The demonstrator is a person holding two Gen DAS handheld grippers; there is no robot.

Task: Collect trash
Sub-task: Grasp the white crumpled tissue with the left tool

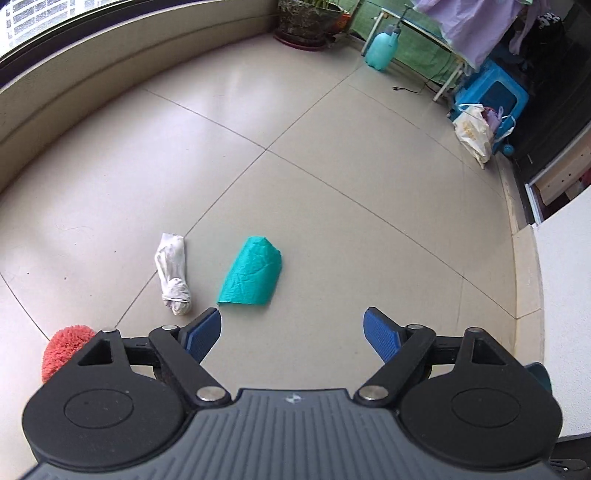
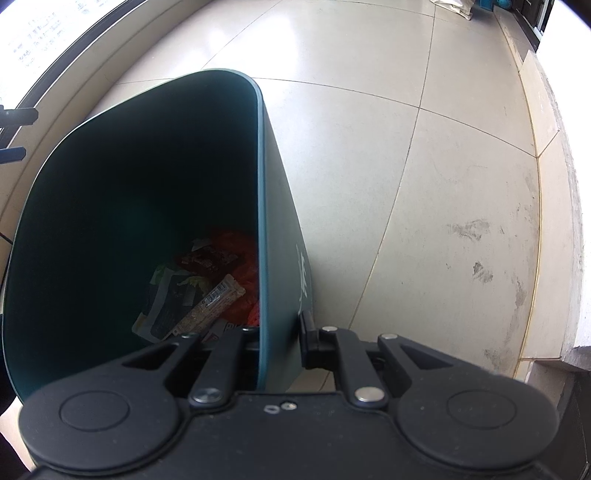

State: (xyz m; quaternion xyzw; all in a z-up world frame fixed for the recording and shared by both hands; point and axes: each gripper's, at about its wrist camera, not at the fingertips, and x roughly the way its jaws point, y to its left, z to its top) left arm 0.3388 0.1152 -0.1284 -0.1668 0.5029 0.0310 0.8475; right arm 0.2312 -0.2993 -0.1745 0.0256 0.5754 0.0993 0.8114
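Left gripper [image 1: 291, 326]: blue-padded fingers [image 1: 380, 334] spread wide, nothing between them, above the floor.
Right gripper [image 2: 279, 332]: fingers clamped on the side wall of the dark green plastic trash bin [image 2: 280, 206], one finger inside, one outside.
Bin contents: crumpled wrappers and orange-red packaging [image 2: 207, 288] lie at the bottom.
Red fluffy ball [image 1: 64, 347]: on the floor beside the left gripper's left edge, partly hidden.
Teal crumpled plastic sheet [image 1: 251, 275]: on the beige tiled floor [image 1: 332, 166] just ahead of the left fingers.
White rolled-up cloth [image 1: 173, 275]: just left of the teal sheet, apart from it.
Far end: white plastic bag [image 1: 472, 129], blue plastic crate [image 1: 495, 92], pale green sprayer bottle [image 1: 382, 50], potted plant [image 1: 306, 20].
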